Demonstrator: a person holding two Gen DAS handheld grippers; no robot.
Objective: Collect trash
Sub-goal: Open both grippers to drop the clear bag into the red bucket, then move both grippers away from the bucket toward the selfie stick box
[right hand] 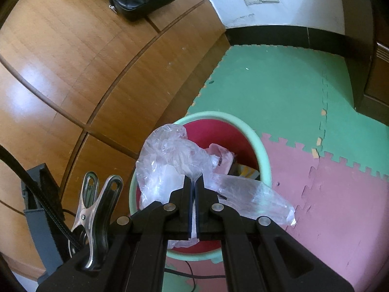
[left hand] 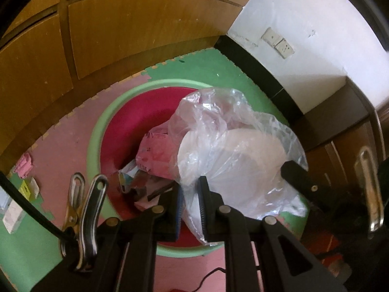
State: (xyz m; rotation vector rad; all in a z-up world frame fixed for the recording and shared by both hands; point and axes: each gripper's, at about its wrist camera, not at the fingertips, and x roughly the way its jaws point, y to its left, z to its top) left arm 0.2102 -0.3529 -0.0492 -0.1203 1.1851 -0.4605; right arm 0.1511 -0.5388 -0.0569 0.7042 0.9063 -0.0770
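left tool (left hand: 190, 205): black linkage arms, silver rivets, blue ribbed pads
right tool (right hand: 194, 192): same black build, blue-edged pads
clamp (right hand: 97, 209): shiny metal, near left

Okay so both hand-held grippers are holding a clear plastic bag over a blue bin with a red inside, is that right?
Not quite: the bin is pale green, not blue, as the right wrist view shows. The rest stands: the left hand-held gripper and right hand-held gripper both pinch the clear plastic bag over its red inside.
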